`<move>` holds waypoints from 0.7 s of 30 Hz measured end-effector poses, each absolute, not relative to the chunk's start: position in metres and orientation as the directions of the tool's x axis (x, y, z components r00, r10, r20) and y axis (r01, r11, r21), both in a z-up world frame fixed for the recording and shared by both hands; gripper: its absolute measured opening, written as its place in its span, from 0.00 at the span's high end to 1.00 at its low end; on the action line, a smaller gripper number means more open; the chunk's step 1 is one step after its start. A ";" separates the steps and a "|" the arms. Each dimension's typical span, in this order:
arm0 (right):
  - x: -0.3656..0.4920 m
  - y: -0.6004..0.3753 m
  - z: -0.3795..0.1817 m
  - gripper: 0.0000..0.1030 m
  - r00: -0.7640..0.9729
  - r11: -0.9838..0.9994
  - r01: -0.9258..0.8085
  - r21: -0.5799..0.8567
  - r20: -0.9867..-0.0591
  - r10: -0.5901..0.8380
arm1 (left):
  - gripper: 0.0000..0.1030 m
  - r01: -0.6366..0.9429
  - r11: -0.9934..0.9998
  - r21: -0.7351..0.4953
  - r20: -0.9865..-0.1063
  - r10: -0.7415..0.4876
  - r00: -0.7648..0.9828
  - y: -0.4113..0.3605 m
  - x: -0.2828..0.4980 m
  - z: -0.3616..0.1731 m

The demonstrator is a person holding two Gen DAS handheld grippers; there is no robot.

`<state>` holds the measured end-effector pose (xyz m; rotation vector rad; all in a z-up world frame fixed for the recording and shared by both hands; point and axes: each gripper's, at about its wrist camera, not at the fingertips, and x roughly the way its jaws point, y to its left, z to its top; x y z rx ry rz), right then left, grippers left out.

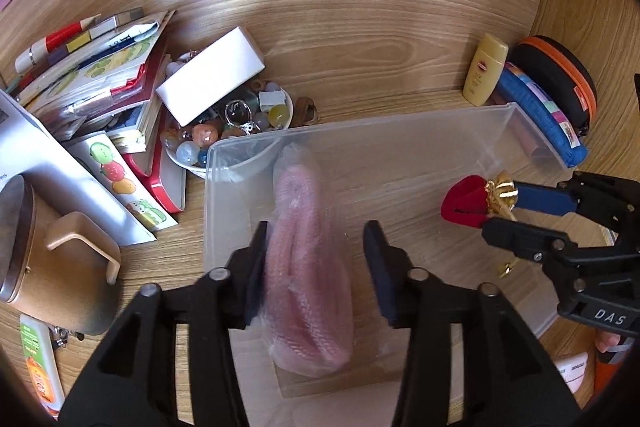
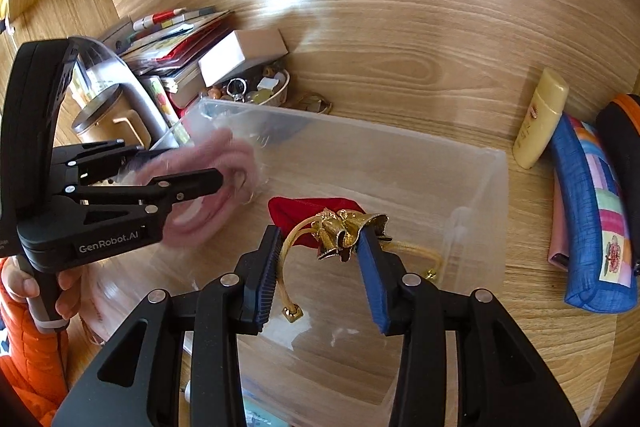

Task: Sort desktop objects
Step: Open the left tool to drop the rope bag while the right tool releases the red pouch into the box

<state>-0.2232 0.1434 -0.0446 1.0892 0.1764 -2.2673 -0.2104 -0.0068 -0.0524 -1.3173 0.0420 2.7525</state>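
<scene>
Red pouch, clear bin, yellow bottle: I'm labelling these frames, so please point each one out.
Red pouch (image 2: pixel 298 215): right wrist view, on its red fabric left of the gold collar.
Clear bin (image 2: pixel 476 187): right wrist view, on its right wall.
Yellow bottle (image 1: pixel 483 71): left wrist view, on the middle of its body.

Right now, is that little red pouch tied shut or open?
Shut. The red pouch has its gold-trimmed neck gathered tight, with the gold cord dangling loose below, over the clear plastic bin.

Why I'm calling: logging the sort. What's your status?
Left gripper jaws open, bagged pink cord loose between them, over clear bin. Right gripper at red pouch, grip unclear. Nothing in the way.
</scene>
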 end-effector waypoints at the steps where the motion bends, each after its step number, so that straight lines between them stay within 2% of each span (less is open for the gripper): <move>1: -0.223 0.143 -0.045 0.64 -0.475 -0.805 0.577 0.136 -0.747 -0.466 | 0.51 -0.095 -0.995 -0.012 -0.777 0.069 -0.626 -0.006 -0.210 -0.052; 3: -0.222 0.142 -0.046 0.62 -0.475 -0.805 0.579 0.128 -0.750 -0.461 | 0.44 -0.098 -0.995 -0.005 -0.775 0.066 -0.629 -0.005 -0.209 -0.052; 11: -0.215 0.134 -0.044 0.47 -0.486 -0.799 0.595 0.087 -0.753 -0.445 | 0.38 -0.111 -0.994 -0.017 -0.767 0.084 -0.637 -0.008 -0.208 -0.050; 13: -0.213 0.134 -0.041 0.40 -0.500 -0.804 0.590 0.074 -0.748 -0.436 | 0.34 -0.115 -0.993 -0.021 -0.763 0.090 -0.640 -0.008 -0.206 -0.048; 14: -0.212 0.135 -0.039 0.38 -0.510 -0.807 0.587 0.068 -0.742 -0.434 | 0.28 -0.114 -0.993 -0.021 -0.759 0.090 -0.645 -0.007 -0.207 -0.048; 16: -0.209 0.137 -0.034 0.38 -0.524 -0.805 0.589 0.065 -0.728 -0.442 | 0.21 -0.103 -0.995 -0.005 -0.749 0.072 -0.659 -0.007 -0.205 -0.045; 21: -0.210 0.138 -0.031 0.37 -0.536 -0.810 0.583 0.064 -0.719 -0.442 | 0.20 -0.105 -0.994 -0.026 -0.742 0.089 -0.665 -0.009 -0.203 -0.041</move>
